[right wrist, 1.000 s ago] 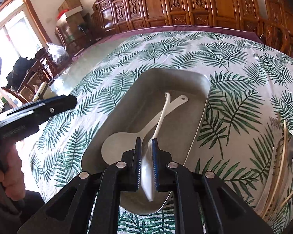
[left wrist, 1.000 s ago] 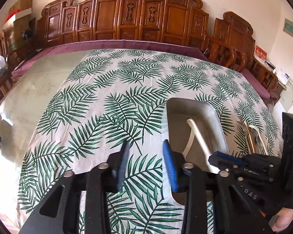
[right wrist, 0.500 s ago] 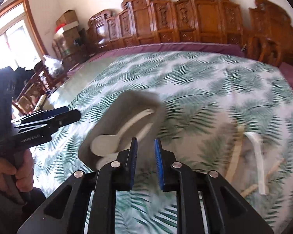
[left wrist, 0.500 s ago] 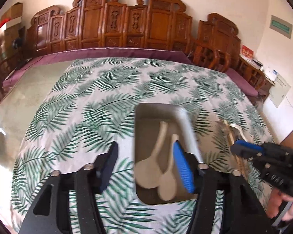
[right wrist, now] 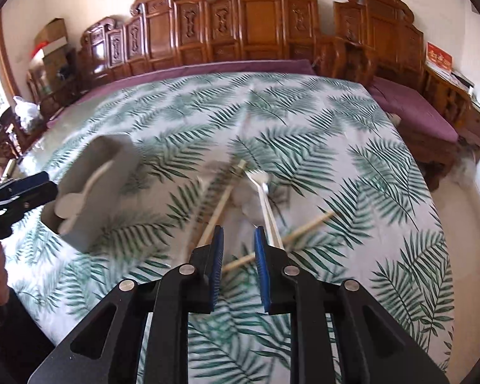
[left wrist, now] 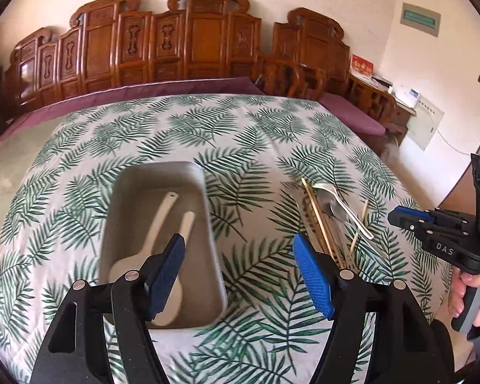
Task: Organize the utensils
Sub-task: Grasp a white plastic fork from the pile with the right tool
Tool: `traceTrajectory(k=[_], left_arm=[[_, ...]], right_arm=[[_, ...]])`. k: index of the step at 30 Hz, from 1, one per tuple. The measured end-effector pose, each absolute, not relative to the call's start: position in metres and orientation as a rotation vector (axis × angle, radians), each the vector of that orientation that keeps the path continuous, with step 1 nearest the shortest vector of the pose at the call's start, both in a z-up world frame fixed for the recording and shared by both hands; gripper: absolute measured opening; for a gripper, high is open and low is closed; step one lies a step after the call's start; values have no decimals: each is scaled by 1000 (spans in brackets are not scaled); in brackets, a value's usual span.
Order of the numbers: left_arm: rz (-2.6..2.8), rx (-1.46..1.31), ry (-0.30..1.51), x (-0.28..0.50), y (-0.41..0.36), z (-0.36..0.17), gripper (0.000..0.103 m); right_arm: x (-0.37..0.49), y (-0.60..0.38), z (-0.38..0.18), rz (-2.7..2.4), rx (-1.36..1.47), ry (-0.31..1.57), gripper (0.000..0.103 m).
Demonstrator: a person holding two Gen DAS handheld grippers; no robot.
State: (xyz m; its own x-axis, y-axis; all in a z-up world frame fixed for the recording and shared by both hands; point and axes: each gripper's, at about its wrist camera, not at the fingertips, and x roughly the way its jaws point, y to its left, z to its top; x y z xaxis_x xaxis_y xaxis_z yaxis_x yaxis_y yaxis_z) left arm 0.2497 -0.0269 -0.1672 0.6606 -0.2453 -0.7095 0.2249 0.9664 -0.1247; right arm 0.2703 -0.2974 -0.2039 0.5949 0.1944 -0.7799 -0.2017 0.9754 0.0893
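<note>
Left tool [left wrist: 240, 268] opening wide, right tool [right wrist: 238, 256] narrowly parted, both empty.

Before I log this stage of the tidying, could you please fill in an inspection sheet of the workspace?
Surface: white tablecloth with green fern print, lying flat.
Job's things: grey rectangular metal tray holds two white plastic spoons; loose pale wooden chopsticks and a shiny metal spoon lie on the cloth to its right.
Clutter: nothing seen.
Grippers: left tool opening, nothing between its jaws; right tool slightly open, empty, above the chopsticks.
Cables: nothing seen.
Surroundings: carved brown wooden chairs along the far wall.
</note>
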Motion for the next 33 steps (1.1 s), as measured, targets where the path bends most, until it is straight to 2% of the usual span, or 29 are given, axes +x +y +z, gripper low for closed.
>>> traceTrajectory(k=[9, 25, 27, 33], left_arm=[[-298, -4, 837, 248, -56, -186, 67], [-329, 12, 891, 261, -81, -211, 67], [-329, 17, 895, 261, -83, -213, 67], [-331, 56, 904, 262, -96, -222, 67]], right_arm=[[298, -307, -247, 212, -44, 995, 23], [357, -308, -275, 280, -67, 1095, 22], [357, -307, -275, 279, -75, 1100, 13], [348, -311, -264, 277, -82, 1038, 11]])
